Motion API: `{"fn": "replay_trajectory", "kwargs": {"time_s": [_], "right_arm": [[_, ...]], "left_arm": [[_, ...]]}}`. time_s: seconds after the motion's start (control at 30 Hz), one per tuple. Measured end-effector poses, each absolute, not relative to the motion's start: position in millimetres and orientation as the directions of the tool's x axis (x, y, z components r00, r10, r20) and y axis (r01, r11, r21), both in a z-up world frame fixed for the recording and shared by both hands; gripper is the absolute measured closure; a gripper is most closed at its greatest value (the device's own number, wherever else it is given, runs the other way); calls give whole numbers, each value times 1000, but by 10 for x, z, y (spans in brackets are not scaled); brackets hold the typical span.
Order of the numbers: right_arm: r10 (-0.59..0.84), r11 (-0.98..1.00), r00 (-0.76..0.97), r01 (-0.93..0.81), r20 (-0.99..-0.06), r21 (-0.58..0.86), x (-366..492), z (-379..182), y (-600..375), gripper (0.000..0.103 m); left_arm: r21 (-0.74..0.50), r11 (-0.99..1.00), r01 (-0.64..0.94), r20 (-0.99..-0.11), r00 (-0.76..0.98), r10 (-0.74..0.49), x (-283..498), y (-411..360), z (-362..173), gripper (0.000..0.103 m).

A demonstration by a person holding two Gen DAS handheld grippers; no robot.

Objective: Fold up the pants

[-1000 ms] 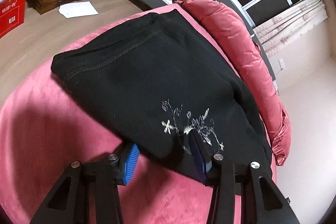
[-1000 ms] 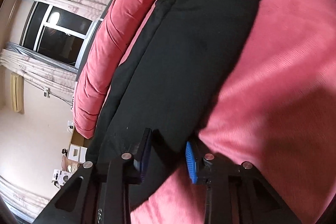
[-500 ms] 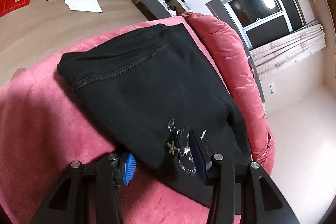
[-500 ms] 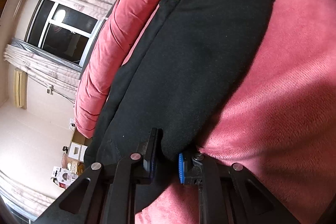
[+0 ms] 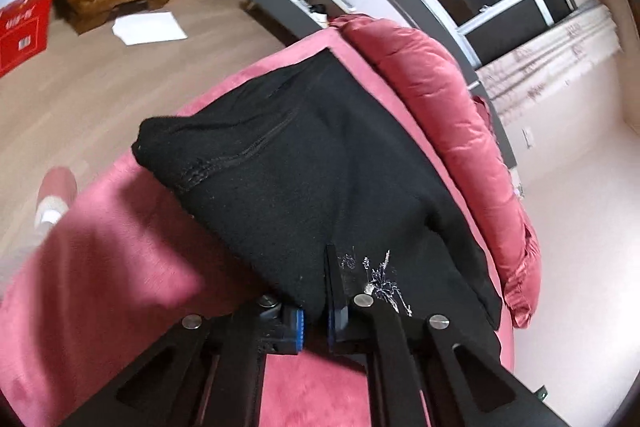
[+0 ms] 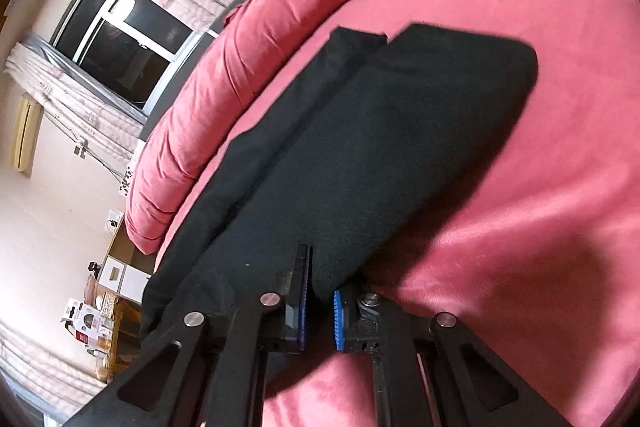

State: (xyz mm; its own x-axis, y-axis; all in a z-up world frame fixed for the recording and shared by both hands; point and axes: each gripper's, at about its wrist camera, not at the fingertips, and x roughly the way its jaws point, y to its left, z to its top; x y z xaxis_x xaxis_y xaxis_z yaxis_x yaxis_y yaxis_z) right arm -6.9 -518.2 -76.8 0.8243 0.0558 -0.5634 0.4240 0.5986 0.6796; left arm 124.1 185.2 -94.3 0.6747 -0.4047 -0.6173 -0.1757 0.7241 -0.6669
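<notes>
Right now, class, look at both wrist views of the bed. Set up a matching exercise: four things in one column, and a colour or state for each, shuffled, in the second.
Column 1:
1. black pants
2. rolled pink duvet
3. left tool
4. sheet of paper

Column 2:
A. white, lying on the wooden floor
B. shut on the edge with the silver embroidery
C. lying along the window side of the bed
D. pinched at its near edge by both tools

Pairs: 1-D, 2-C, 3-B, 4-A
</notes>
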Motion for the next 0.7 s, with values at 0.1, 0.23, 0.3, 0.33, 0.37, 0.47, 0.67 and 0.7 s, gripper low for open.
{"fn": "replay_trajectory", "kwargs": {"time_s": [0.1, 0.23, 0.3, 0.33, 0.37, 0.47, 0.67, 0.7], "right_arm": [[52, 617, 824, 418, -564, 667, -202, -638, -5161, 94], [72, 621, 806, 424, -587, 659, -448, -582, -5155, 94], [84, 619, 794, 431, -602, 656, -602, -598, -5143, 94], [92, 612, 786, 440, -611, 657, -695, -628, -5137, 94], [97, 605, 779, 447, -619, 659, -761, -660, -5132, 94], [121, 588, 749, 475, -651, 655, -918, -835, -5124, 94], [111, 529, 769, 491, -630, 692, -994, -959, -5246, 77], [85, 534, 777, 492, -623, 687, -1007, -933, -5288, 66]], "left_arm": [[-640, 752, -160, -638, 656, -403, 1102, 1848, -848, 96], [-605, 781, -156, -680, 610, -406, 782, 1901, -824, 96], [-608, 776, -169, -692, 592, -413, 629, 1949, -865, 96], [-609, 773, -178, -700, 579, -418, 560, 1973, -902, 96], [-606, 773, -189, -710, 566, -418, 497, 1989, -949, 96], [-588, 777, -224, -745, 525, -412, 413, 1987, -1134, 96], [-634, 718, -286, -727, 536, -429, 356, 2009, -1247, 82], [-637, 718, -281, -723, 540, -430, 345, 2000, -1235, 79]]}}
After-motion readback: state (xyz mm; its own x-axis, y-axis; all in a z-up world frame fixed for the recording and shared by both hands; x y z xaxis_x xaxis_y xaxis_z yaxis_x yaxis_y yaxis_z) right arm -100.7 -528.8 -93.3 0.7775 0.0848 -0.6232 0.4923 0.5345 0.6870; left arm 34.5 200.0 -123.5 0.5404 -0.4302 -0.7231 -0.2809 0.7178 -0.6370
